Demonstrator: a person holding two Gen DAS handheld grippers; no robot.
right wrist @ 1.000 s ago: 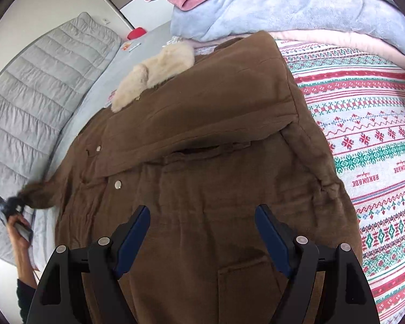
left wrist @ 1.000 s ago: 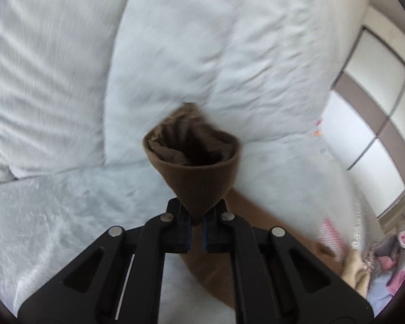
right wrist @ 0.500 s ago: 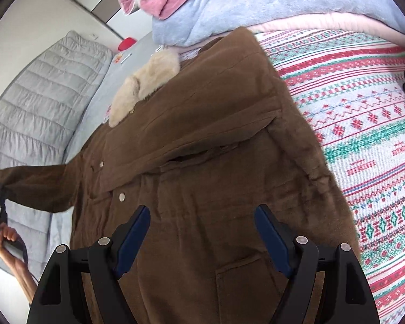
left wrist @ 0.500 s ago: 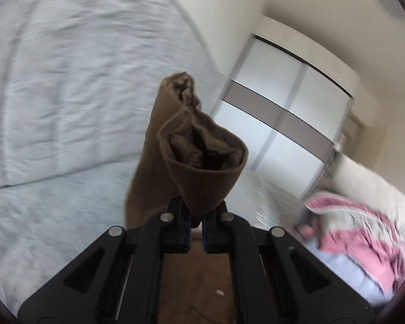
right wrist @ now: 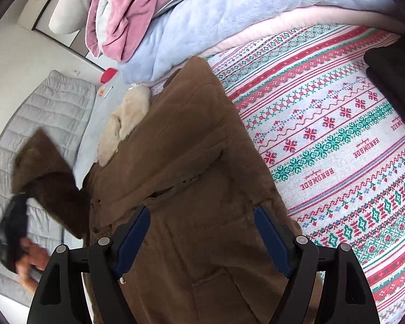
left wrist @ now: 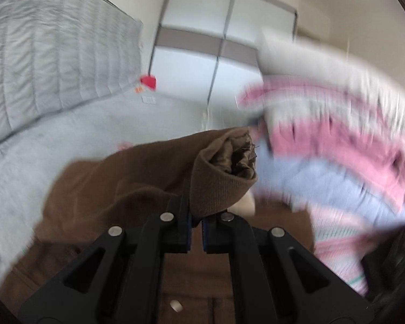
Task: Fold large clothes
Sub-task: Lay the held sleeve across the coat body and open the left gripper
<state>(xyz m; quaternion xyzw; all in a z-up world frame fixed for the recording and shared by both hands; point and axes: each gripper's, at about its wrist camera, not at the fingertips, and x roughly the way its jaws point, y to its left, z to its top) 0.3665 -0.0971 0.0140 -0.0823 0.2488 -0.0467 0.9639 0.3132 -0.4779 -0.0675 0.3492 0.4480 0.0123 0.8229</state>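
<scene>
A large brown coat (right wrist: 186, 178) with a cream fur collar (right wrist: 124, 118) lies spread on the bed. My left gripper (left wrist: 195, 224) is shut on the ribbed cuff (left wrist: 218, 186) of its sleeve and holds the sleeve up above the coat body. In the right wrist view the raised sleeve (right wrist: 48, 181) shows at the left, with the left gripper (right wrist: 14, 229) and a hand below it. My right gripper (right wrist: 202, 240) is open and empty, hovering over the coat's lower front.
A patterned red, green and white blanket (right wrist: 337, 135) covers the bed to the right. A pile of blue and pink bedding (right wrist: 202, 13) lies at the head. A grey quilted mat (right wrist: 48, 113) and a red object (right wrist: 109, 74) lie to the left. A white wardrobe (left wrist: 216, 40) stands behind.
My left gripper has lifted the sleeve cuff and swung it from the grey mat towards the coat body. My right gripper has stayed open over the coat.
</scene>
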